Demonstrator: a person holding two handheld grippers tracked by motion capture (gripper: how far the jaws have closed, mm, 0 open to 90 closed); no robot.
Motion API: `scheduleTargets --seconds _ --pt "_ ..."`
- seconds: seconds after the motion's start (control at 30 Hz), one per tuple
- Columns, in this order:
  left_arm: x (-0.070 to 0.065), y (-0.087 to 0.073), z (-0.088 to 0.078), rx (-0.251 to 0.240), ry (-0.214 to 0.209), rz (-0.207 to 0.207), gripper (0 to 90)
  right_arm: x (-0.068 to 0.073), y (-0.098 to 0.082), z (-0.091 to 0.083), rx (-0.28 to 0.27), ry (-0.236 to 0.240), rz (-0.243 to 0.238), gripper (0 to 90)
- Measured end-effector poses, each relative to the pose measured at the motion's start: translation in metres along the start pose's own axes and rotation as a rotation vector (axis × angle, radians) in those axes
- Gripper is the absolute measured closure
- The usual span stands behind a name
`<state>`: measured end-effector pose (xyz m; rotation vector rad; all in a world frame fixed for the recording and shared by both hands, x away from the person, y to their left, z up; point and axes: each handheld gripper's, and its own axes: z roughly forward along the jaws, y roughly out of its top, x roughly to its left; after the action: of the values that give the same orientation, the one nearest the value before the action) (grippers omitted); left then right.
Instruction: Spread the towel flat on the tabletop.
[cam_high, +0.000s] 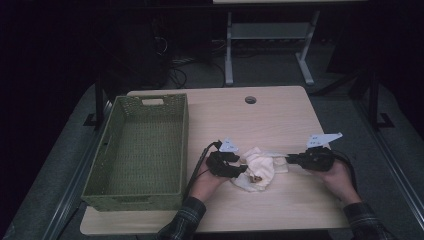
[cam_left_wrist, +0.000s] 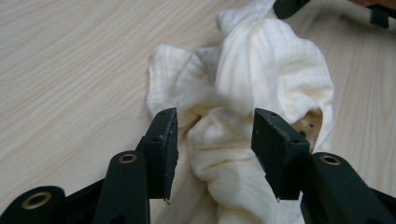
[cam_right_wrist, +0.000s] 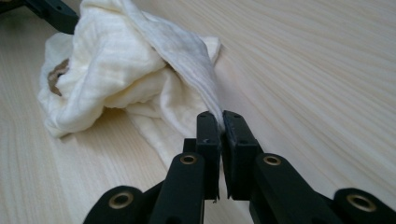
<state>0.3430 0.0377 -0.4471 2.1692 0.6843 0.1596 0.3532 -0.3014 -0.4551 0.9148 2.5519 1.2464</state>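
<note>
Cloth (cam_high: 257, 167), cream, ribbed, crumpled, small brown patch showing

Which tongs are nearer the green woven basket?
Left. The left tongs sit just right of the green woven basket, jaws around the crumpled cream cloth. The right tongs lie beyond the cloth, pinching its edge.

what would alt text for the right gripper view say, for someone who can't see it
The right gripper's two black jaws are pinched shut on a stretched fold of a crumpled cream cloth lying on a light wooden table. A brown patch shows on the cloth's far side, and part of the left gripper shows at the top left corner.
</note>
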Motion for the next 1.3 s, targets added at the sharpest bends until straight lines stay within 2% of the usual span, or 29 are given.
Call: scheduleTargets --seconds 0.2,0.3,0.4,0.5,0.53,0.63,0.73,0.77,0.87,0.97,1.13,1.23,1.3 --pt "0.001 0.002 0.001 -0.001 0.017 0.021 50.1 -0.011 -0.009 -0.003 0.044 -0.039 0.025 85.5" --pt "0.004 0.003 0.004 -0.005 0.016 0.012 50.5 -0.012 -0.010 -0.003 0.066 -0.058 0.033 85.4" --pt "0.005 0.006 0.009 -0.001 0.000 0.022 50.5 -0.014 -0.011 -0.002 0.071 -0.057 0.024 85.3" --pt "0.008 0.011 0.016 0.000 -0.019 0.024 52.8 -0.013 -0.011 -0.001 0.080 -0.056 0.037 85.3" --pt "0.009 0.012 0.018 0.002 -0.026 0.021 54.7 -0.013 -0.011 0.000 0.079 -0.055 0.031 85.2" --pt "0.010 0.013 0.027 0.013 -0.086 0.003 65.1 -0.013 -0.011 0.000 0.076 -0.055 0.032 85.3" --pt "0.005 0.014 0.030 0.018 -0.095 -0.004 84.1 -0.014 -0.010 -0.002 0.067 -0.050 0.033 85.3" --pt "0.005 0.015 0.028 0.024 -0.093 0.002 85.9 -0.015 -0.010 -0.002 0.058 -0.052 0.021 85.3" --pt "0.006 0.019 0.017 -0.010 -0.076 -0.003 87.1 -0.016 -0.009 -0.008 0.034 -0.048 0.034 85.3" --pt "0.006 0.025 0.002 -0.063 -0.050 -0.011 87.5 -0.017 -0.008 -0.015 0.014 -0.067 0.029 85.3" --pt "0.009 0.031 -0.017 -0.130 0.016 -0.021 87.6 -0.024 -0.007 -0.031 -0.033 -0.086 0.052 85.3" --pt "0.013 0.033 -0.022 -0.139 0.068 -0.048 87.6 -0.026 -0.004 -0.041 -0.053 -0.085 0.063 85.4" --pt "0.017 0.032 -0.020 -0.124 0.100 -0.060 87.4 -0.026 -0.003 -0.046 -0.069 -0.092 0.064 85.4"
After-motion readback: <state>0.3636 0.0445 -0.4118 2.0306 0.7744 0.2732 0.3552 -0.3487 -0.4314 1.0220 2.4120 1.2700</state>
